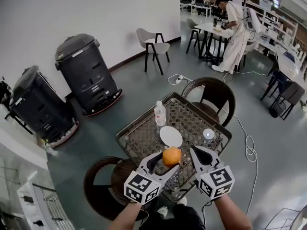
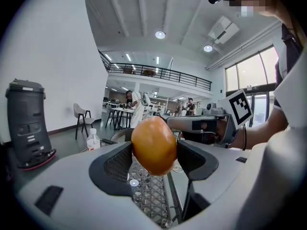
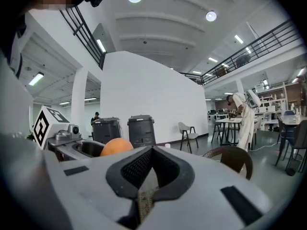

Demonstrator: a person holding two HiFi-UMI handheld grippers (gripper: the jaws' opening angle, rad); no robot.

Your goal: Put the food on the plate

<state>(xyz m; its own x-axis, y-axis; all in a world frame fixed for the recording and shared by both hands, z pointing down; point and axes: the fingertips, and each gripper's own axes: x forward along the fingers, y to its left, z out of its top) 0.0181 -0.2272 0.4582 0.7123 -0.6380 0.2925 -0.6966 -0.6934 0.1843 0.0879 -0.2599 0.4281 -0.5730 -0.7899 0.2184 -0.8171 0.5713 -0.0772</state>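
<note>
The left hand-held gripper (image 1: 169,159) was clamped on a round orange fruit (image 1: 171,155), one jaw pressed to each side of it. In the head view the fruit was held over the near part of the dark woven-wicker surface (image 1: 142,139), on the near side of a round white plate (image 1: 171,136) and not on it. Just to its right, the right hand-held gripper (image 3: 152,166) had its jaws drawn narrow, almost together, with nothing between them.

The bare plate lay near the middle of the surface. A small clear round object (image 1: 208,134) sat to its right; what it was could not be told. A clear plastic bottle with a white cap (image 1: 160,113) stood upright just beyond the plate. A dark wicker chair (image 1: 211,93) stood at the far side of the surface.

Farther off, two dark grey wheeled machines (image 1: 86,74) stood against the white wall, with a grey chair (image 1: 154,45) beyond them and a person in white (image 1: 235,32) at a distant table.
</note>
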